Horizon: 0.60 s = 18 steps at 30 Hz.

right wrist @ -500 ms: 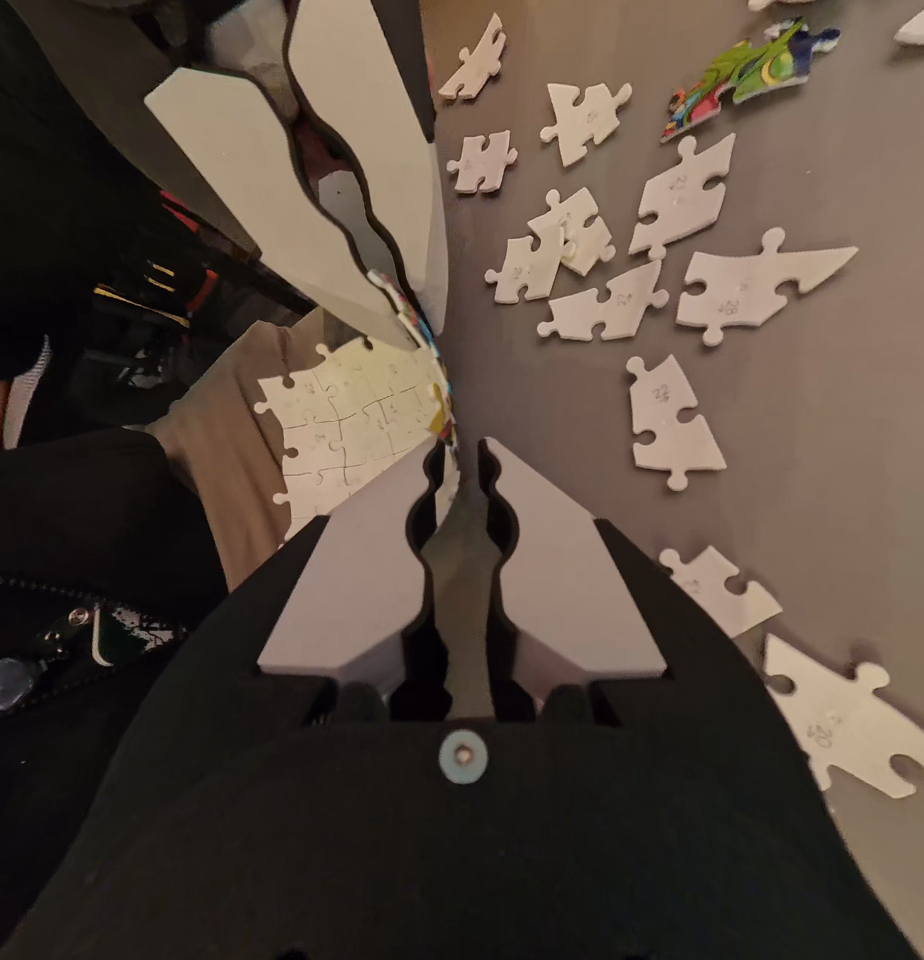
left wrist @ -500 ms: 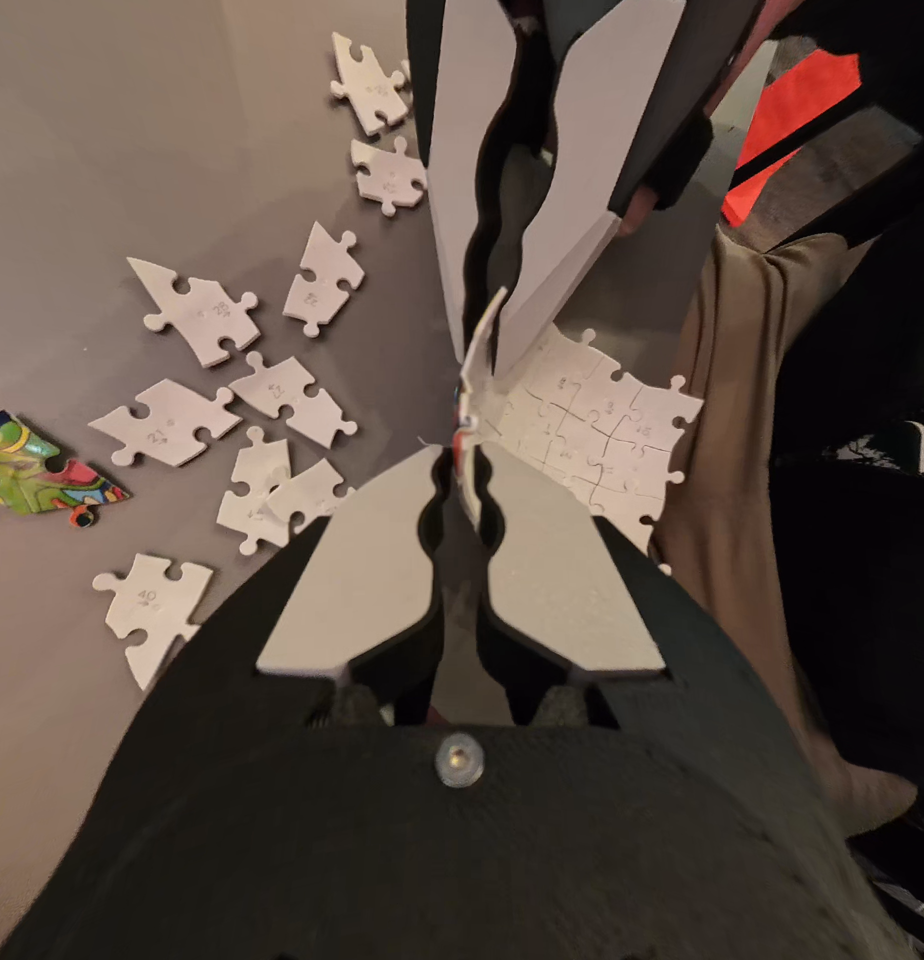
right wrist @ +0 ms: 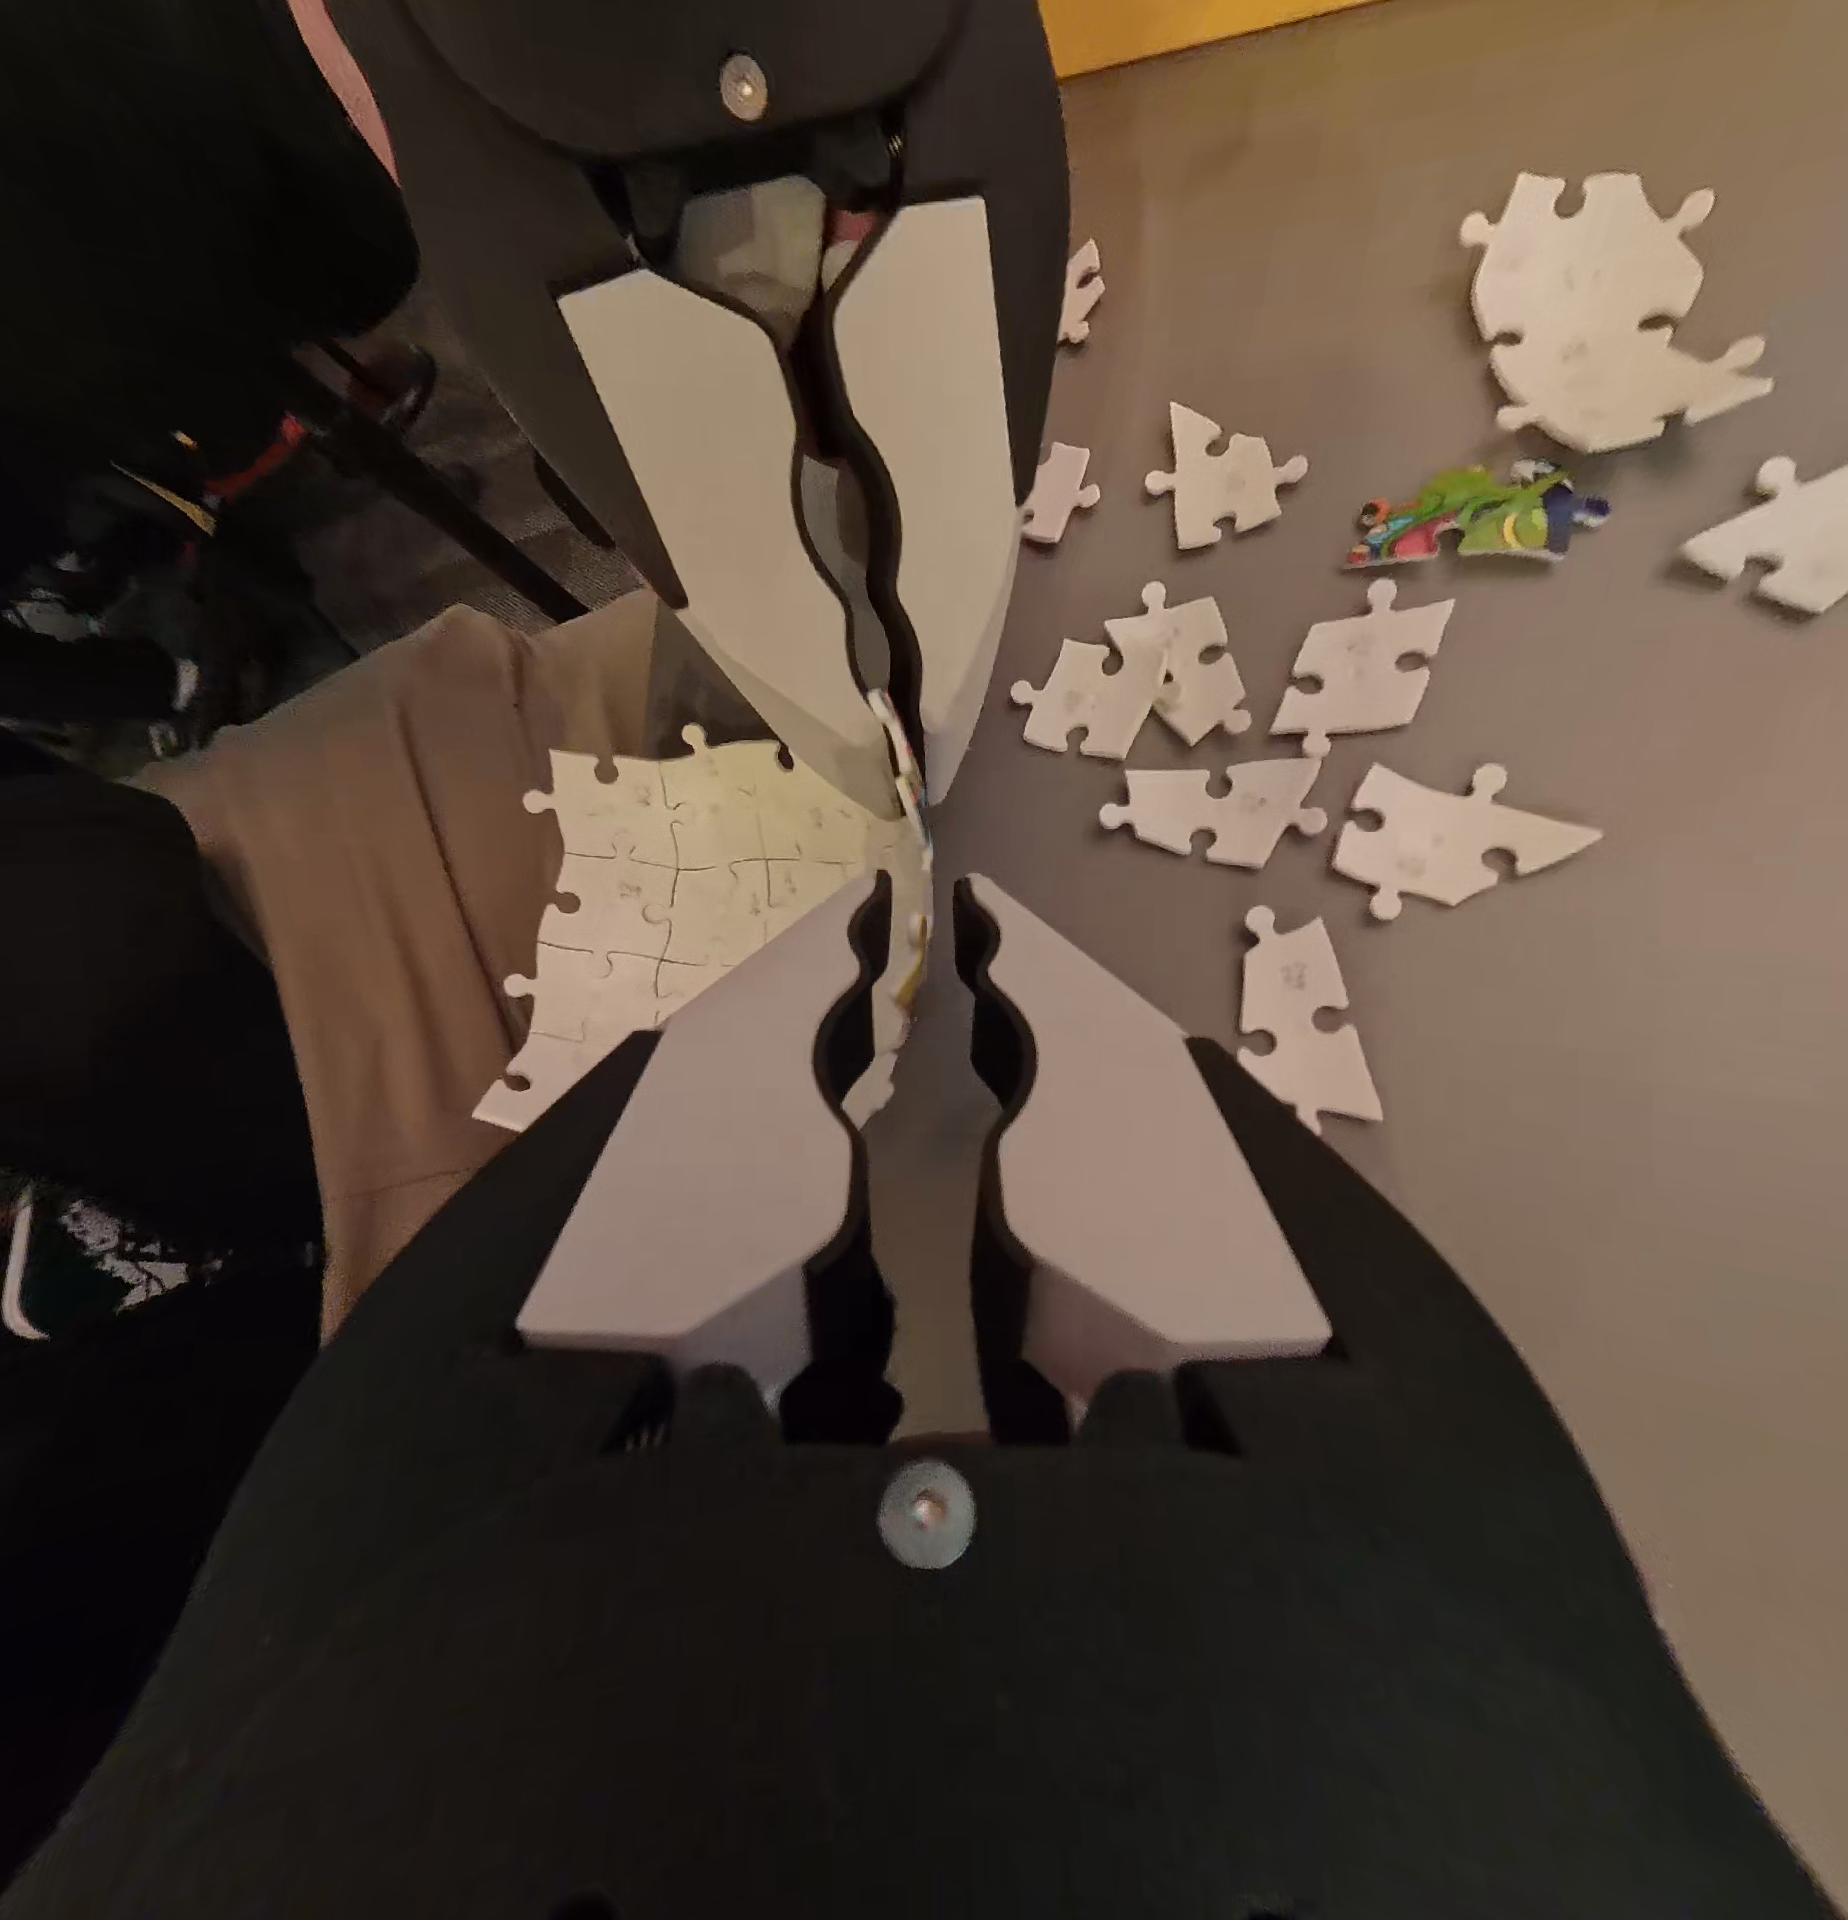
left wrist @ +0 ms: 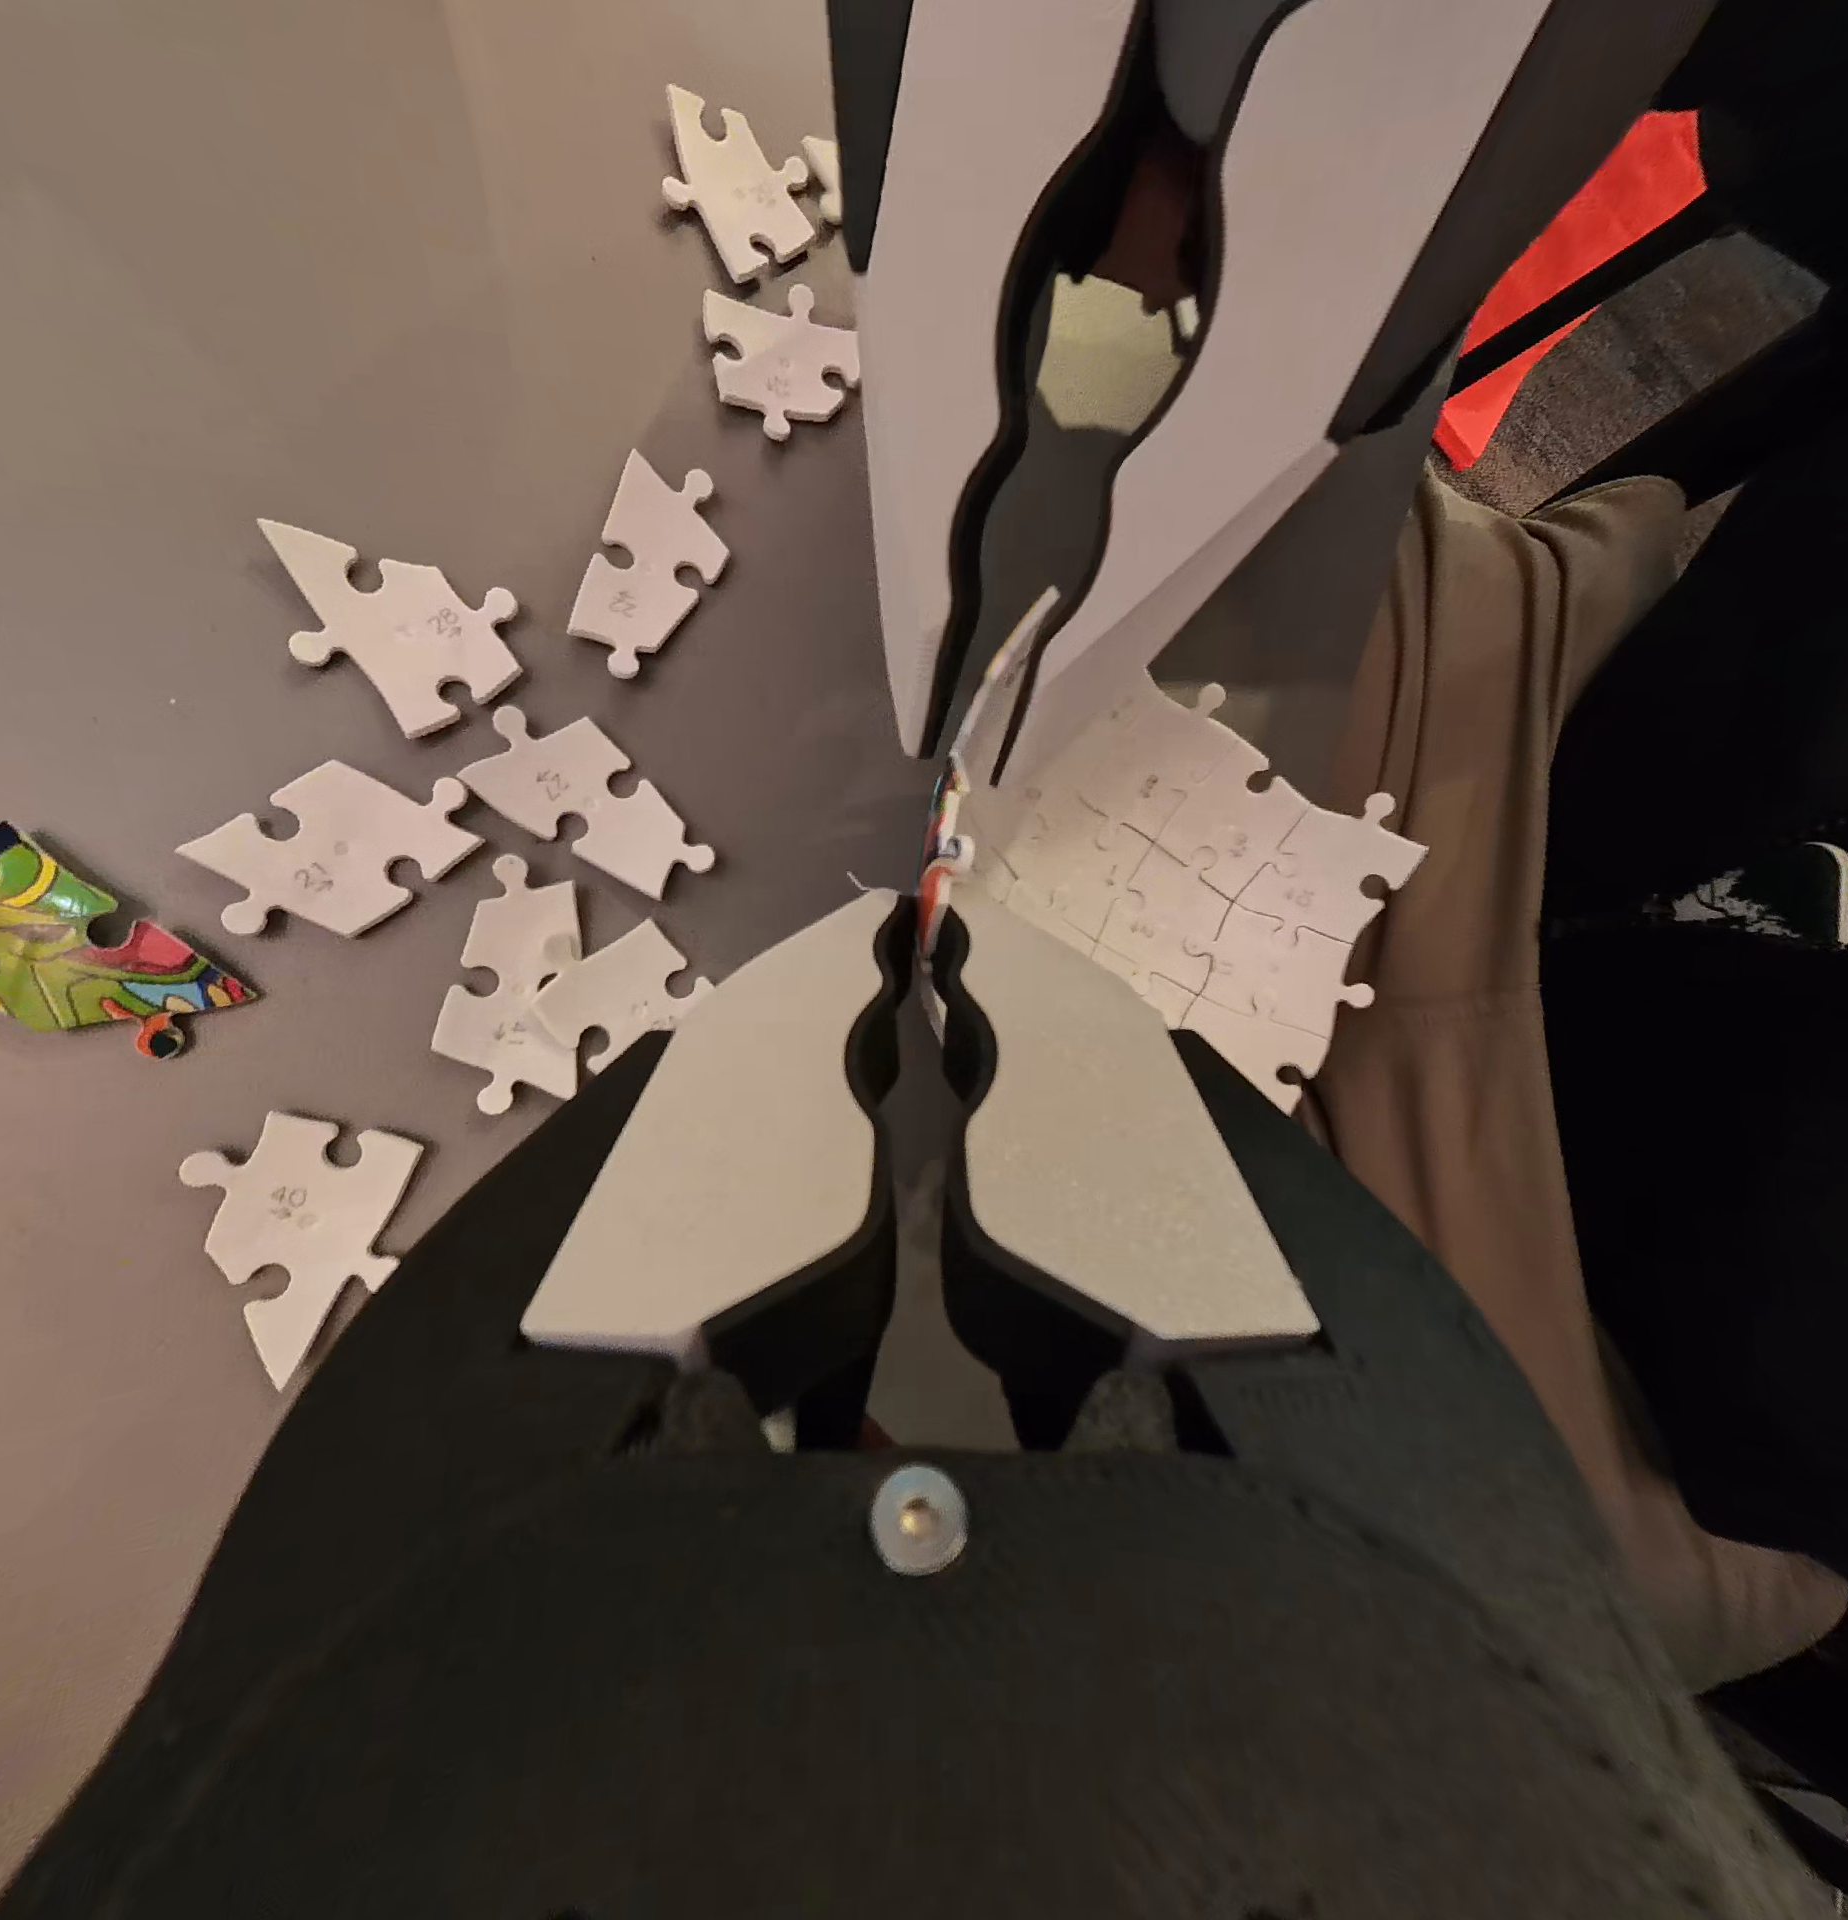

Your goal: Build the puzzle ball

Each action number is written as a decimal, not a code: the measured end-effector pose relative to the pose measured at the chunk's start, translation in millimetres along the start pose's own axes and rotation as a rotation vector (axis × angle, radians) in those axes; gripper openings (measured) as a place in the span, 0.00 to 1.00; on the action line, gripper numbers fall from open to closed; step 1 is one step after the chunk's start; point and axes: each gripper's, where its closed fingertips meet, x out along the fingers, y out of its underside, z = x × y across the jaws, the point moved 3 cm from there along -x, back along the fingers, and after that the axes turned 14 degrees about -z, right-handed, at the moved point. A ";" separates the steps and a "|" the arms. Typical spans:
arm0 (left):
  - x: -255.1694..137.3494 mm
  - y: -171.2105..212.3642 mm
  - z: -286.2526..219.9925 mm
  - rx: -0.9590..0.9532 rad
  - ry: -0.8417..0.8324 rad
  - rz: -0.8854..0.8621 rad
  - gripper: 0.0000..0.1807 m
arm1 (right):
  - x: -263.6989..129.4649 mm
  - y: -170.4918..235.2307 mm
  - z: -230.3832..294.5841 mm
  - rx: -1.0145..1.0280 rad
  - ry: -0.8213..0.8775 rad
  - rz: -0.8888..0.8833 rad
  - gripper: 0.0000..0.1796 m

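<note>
Pinching the edge of a curved panel (left wrist: pixel 1200 883) of joined puzzle pieces, the left gripper (left wrist: pixel 920 920) has its fingers pressed nearly together on the thin rim, whose printed side shows as a sliver of colour. The panel's white back faces the camera and hangs off the table (left wrist: pixel 224 312) edge, over a person's tan trouser leg (left wrist: pixel 1471 831).

The right gripper (left wrist: pixel 967 743) comes in from above in the left wrist view, its tips meeting the same rim just above the left gripper's tips. In the right wrist view the right gripper (right wrist: pixel 920 894) shows a narrow gap between its tips, with the panel (right wrist: pixel 691 883) edge running into that gap against the left finger; whether it truly clamps the rim I cannot tell. The left gripper (right wrist: pixel 904 769) is seen opposite, closed on the rim.

Loose white pieces (left wrist: pixel 400 634) lie scattered face down on the grey table beside the grippers, a few overlapping. One coloured piece (left wrist: pixel 78 945), green and red, lies face up farther out. A small joined cluster (right wrist: pixel 1595 312) of white pieces sits well apart near the far side.
</note>
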 end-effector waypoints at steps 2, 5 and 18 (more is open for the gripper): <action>1.0 -0.1 -1.1 0.002 0.007 0.002 0.02 | 1.9 -3.5 0.9 -0.040 0.008 0.002 0.04; 2.3 -0.8 -2.5 0.008 0.013 0.010 0.02 | 6.3 -5.3 2.0 -0.066 0.010 0.007 0.00; 3.7 -0.5 -2.3 0.082 -0.001 0.050 0.02 | 6.1 -3.5 0.7 0.034 -0.010 -0.007 0.00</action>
